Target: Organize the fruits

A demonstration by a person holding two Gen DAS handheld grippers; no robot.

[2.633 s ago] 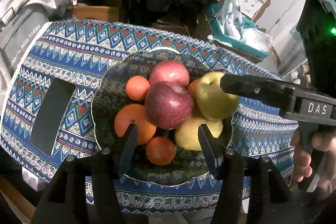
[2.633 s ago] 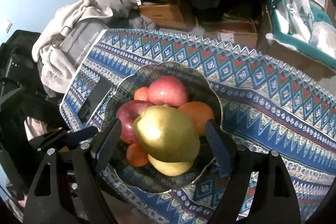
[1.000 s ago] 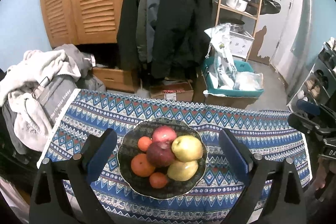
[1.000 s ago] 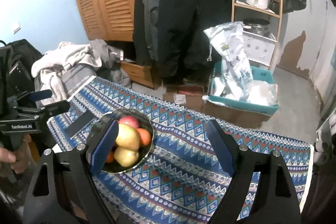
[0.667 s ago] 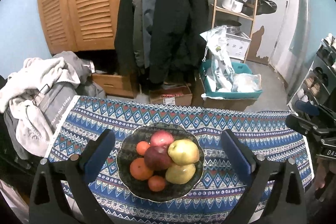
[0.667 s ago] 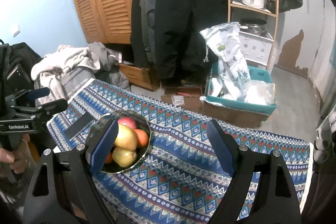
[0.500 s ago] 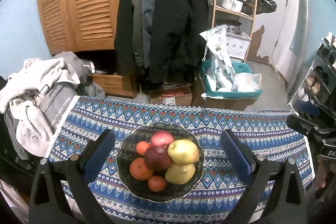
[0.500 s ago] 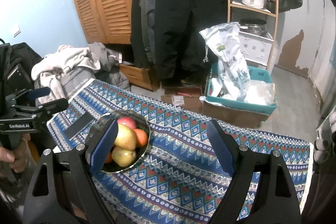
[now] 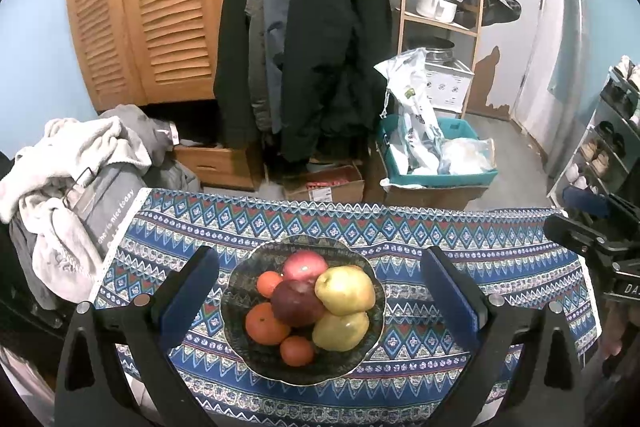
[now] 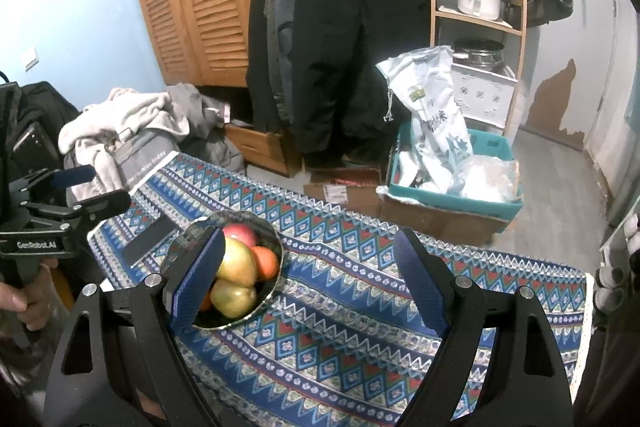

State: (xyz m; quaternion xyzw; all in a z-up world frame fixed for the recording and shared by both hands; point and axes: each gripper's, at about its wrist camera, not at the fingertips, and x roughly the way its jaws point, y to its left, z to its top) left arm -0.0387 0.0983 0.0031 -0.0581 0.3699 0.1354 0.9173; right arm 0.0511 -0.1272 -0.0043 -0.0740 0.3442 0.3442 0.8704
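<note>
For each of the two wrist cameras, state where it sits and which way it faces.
Left wrist: on the left gripper, facing the fruit bowl head-on, fingers wide apart; right gripper at right edge.
Right wrist: on the right gripper, over the tablecloth, bowl behind its left finger; person's hand holds the left gripper.
Shared: bowl, tablecloth, hanging coats.

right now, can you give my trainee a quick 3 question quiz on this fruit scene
1. True or false: the left tongs are shut on a fruit.
2. Which fruit sits on top of the pile in the bowl? A) the yellow-green pear B) a banana C) a lemon
3. Fill in: the flat black object lies on the patterned ____ beside the bowl.

Key:
1. False. Both the left and the right tongs are open and hold nothing.
2. A
3. tablecloth
</note>
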